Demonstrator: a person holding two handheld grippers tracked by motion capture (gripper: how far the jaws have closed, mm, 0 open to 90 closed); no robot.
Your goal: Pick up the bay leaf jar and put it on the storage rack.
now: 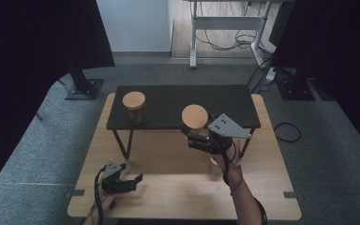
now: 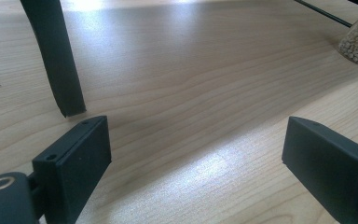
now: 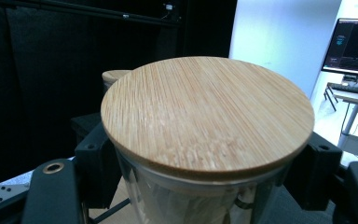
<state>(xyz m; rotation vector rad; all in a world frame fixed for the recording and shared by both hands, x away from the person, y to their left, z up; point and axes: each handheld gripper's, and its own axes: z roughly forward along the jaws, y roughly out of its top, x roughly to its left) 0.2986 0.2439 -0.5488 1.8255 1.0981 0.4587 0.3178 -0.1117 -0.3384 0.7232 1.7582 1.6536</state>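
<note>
A: High view: pale wood desk [image 1: 168, 187] on grey carpet, black shelf [image 1: 168, 101] on it. Right gripper [image 1: 194, 136] clamps the round-lidded jar [image 1: 194, 118] at the shelf's front edge.

B: Left gripper view?

A: Left gripper [image 2: 196, 158] spread wide over woodgrain, nothing between.

B: Right gripper view?

A: Bamboo lid [image 3: 205, 114], glass body pinched.

Three glass jars: one [image 1: 135, 108] with a wooden lid on the black shelf [image 1: 168, 105], a second [image 1: 194, 119] with a wooden lid between the right gripper's [image 1: 193, 136] fingers, and a third [image 1: 214, 166] standing on the table [image 1: 168, 187]. Two wooden lids, two grippers counting the left gripper [image 1: 133, 180], one shelf, one table
</note>
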